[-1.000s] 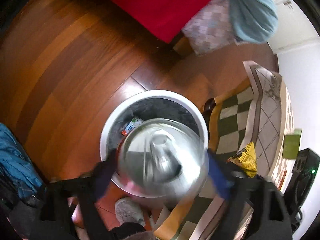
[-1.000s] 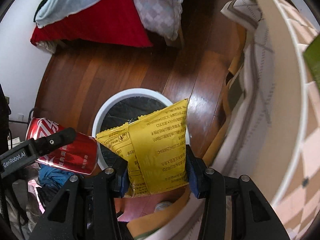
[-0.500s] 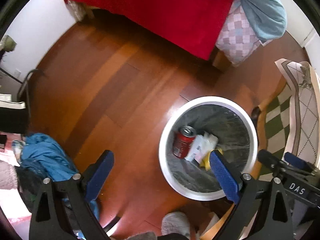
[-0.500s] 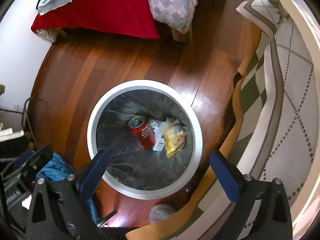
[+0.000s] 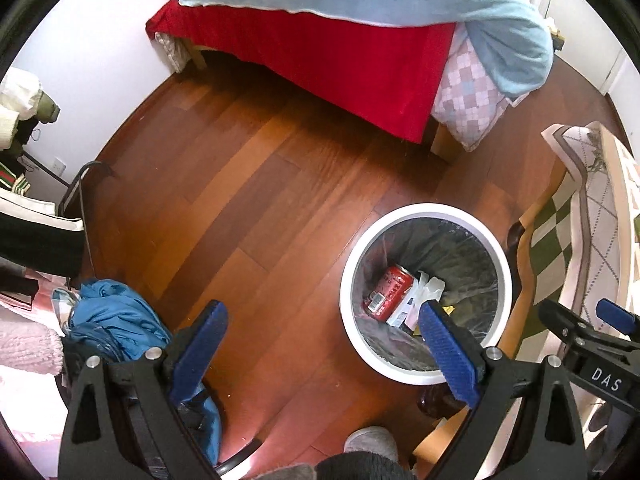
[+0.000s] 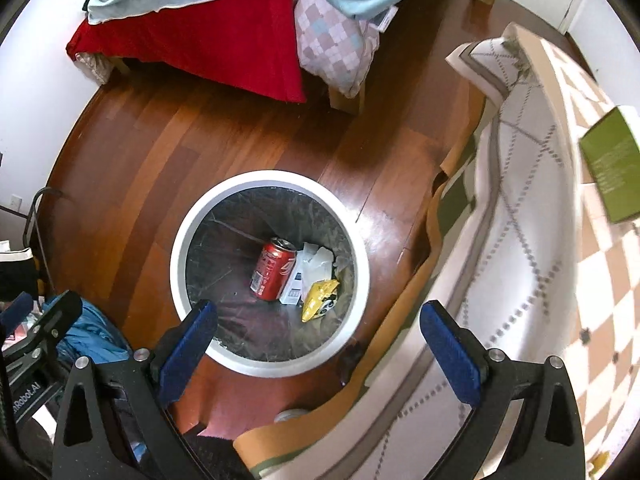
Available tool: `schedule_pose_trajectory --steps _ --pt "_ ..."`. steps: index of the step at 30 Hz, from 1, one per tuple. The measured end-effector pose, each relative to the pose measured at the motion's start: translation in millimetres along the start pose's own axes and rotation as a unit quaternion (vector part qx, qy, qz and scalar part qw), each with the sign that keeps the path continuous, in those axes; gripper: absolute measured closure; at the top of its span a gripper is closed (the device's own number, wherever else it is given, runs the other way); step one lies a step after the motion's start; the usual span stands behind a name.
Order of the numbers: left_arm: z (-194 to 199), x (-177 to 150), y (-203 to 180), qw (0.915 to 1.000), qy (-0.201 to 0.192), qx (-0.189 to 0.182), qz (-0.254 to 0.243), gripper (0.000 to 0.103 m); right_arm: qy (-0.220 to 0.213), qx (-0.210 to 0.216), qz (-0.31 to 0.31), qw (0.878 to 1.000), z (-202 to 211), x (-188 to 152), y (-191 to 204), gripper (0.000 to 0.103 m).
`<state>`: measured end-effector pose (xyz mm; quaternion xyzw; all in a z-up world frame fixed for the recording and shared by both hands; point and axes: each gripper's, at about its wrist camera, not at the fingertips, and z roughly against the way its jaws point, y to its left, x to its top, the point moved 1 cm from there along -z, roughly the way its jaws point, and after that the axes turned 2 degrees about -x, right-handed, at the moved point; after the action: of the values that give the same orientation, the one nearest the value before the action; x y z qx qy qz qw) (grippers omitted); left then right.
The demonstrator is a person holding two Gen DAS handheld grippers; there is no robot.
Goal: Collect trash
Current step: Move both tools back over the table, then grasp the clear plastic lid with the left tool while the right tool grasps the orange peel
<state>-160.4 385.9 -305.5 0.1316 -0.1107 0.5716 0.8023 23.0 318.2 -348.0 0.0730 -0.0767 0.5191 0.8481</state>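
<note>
Your left gripper (image 5: 322, 344) and right gripper (image 6: 318, 346) both gape wide and empty above the white bin (image 6: 269, 178), where the red can (image 6: 273, 269) lies beside the yellow wrapper (image 6: 318, 299).

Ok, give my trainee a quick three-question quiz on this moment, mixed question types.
1. True or false: the red can lies inside the white bin.
2. Which item lies right of the can in the right wrist view? A) yellow snack bag B) glass bottle C) banana peel
3. Fill in: the left gripper and right gripper are both ____ and hold nothing.

Key: 1 true; 2 A; 3 open
</note>
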Motion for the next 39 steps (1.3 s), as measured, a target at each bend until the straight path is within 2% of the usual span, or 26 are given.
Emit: schedule_pose_trajectory --steps 8,14,25,29,32,35,39 --pt "42.5 -10.6 0.0 0.9996 -0.027 -0.002 -0.006 0.006 -0.032 0.004 -0.003 0.999 49.1 -20.2 -9.0 0.001" --pt "91.6 -16.2 -3.3 0.998 -0.061 -0.009 -0.015 0.006 -0.065 0.018 -0.002 0.998 94.7 -30.6 -16.3 0.001" --pt "171.5 -27.1 -28.1 0.9923 -0.117 -0.027 -0.029 0.006 -0.131 0.074 -0.047 0.987 186.6 -58.9 -61.4 0.001" --pt "186.0 -34.4 -65.6 0.989 -0.132 -0.046 -0.049 0.006 -0.147 0.089 -0.094 0.981 212.5 -78.9 -102.2 0.001" --pt "184.7 -44.7 -105.4 0.9871 -0.124 -0.069 -0.075 0.006 -0.149 0.081 -0.137 0.976 221.6 -102.0 -147.1 0.001" --pt "165.0 -62.5 -158.7 0.9844 -0.093 -0.101 -0.11 0.006 -0.135 0.054 -0.182 0.973 213.8 -128.7 -197.7 0.001" --pt "125.0 -93.2 -236.4 0.9761 -0.035 -0.137 -0.165 0.006 -0.097 0.006 -0.258 0.961 189.7 -173.9 -278.0 0.001"
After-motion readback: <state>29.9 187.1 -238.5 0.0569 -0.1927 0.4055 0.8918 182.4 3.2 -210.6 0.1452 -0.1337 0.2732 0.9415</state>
